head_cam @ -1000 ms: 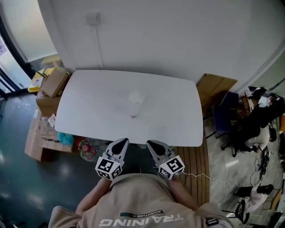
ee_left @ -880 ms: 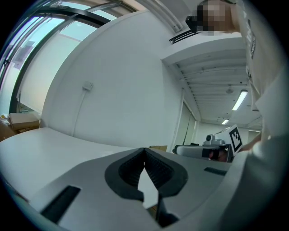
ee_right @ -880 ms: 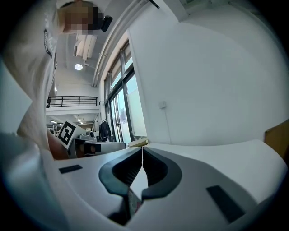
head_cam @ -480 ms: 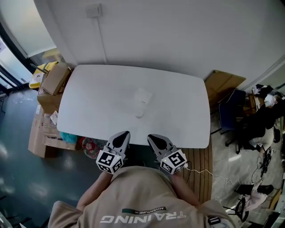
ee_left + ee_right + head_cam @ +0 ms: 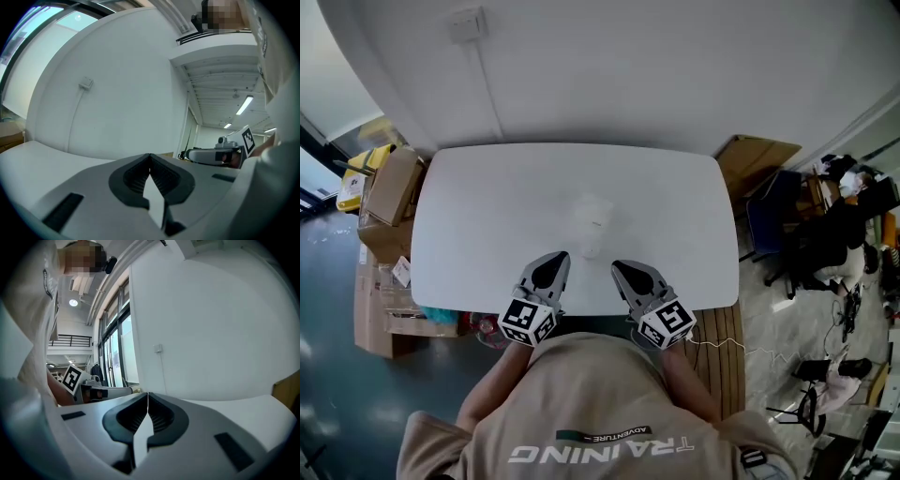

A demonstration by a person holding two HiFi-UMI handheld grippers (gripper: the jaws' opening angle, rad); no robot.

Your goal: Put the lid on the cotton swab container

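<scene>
Left tongs (image 5: 549, 269) and right tongs (image 5: 630, 276) are both shut on nothing, held at the bench's (image 5: 469, 216) near edge. The cotton swab container (image 5: 592, 216) sits mid-bench, well ahead. I judge nothing is started: the lid isn't gripped or fitted yet.

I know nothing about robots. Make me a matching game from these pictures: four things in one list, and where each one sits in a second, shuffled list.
Things:
1. cotton swab container
2. left gripper
3. cardboard boxes
4. dark blue chair

Places:
A. on the floor, left of the white table
B. at the table's near edge, jaws together
C. on the floor, right of the table
D. near the middle of the table

Pairs: 1-D, 2-B, 3-A, 4-C
</scene>
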